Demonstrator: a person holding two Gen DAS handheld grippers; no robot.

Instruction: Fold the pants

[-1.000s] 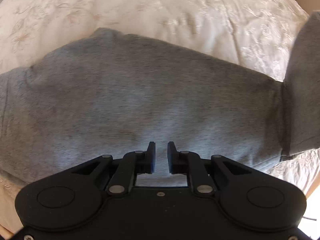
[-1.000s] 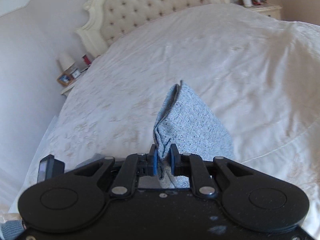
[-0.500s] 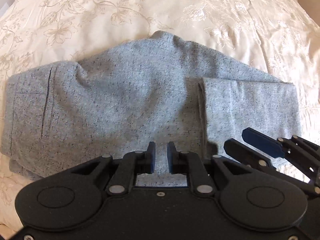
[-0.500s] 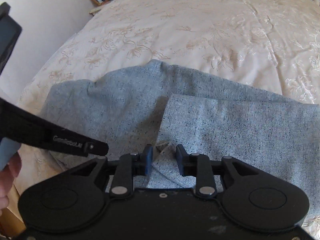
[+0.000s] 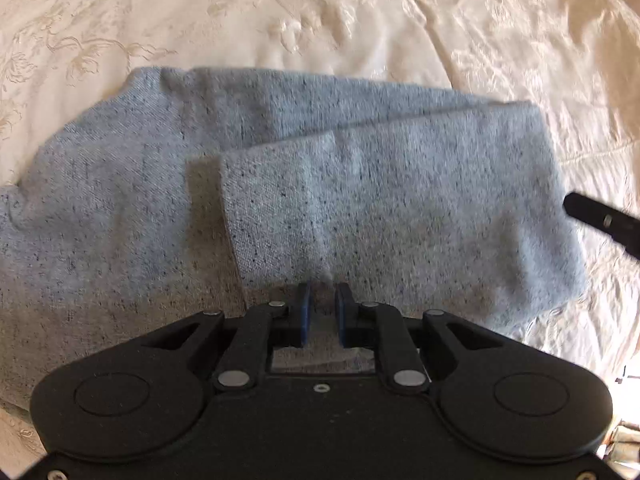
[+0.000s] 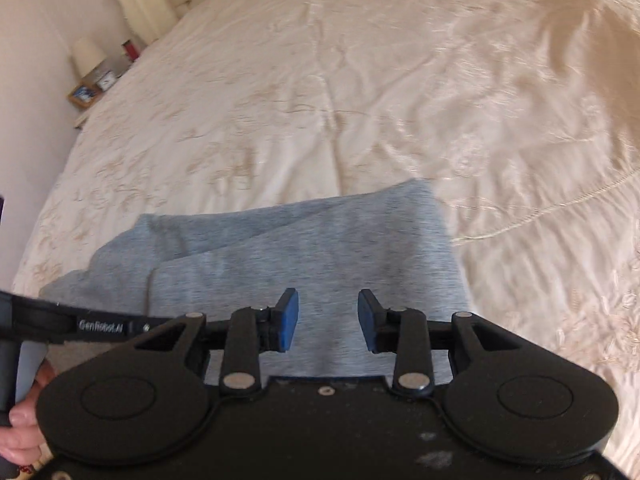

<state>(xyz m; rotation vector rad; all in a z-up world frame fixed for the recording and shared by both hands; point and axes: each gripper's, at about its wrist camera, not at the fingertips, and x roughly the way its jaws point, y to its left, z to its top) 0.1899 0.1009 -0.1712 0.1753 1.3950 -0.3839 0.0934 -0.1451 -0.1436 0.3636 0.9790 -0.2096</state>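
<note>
Grey speckled pants (image 5: 360, 200) lie on the bed with the leg end folded over the upper part, its cuff edge (image 5: 228, 208) lying across the middle. My left gripper (image 5: 322, 304) is shut on the near edge of the folded layer, with cloth pinched between the blue pads. My right gripper (image 6: 328, 320) hovers open and empty above the right half of the pants (image 6: 320, 252). A tip of the right gripper (image 5: 600, 220) shows at the right edge of the left wrist view.
A cream embroidered bedspread (image 6: 360, 100) covers the whole bed. A tufted headboard (image 6: 160, 8) and a nightstand with a lamp and frames (image 6: 92, 76) stand at the far left. The left gripper's body (image 6: 80, 324) and a hand (image 6: 24, 432) sit at the left.
The right gripper laid the leg end down over the pants, let go, opened wide and drew back. The left gripper moved right and now pinches the folded layer's near edge.
</note>
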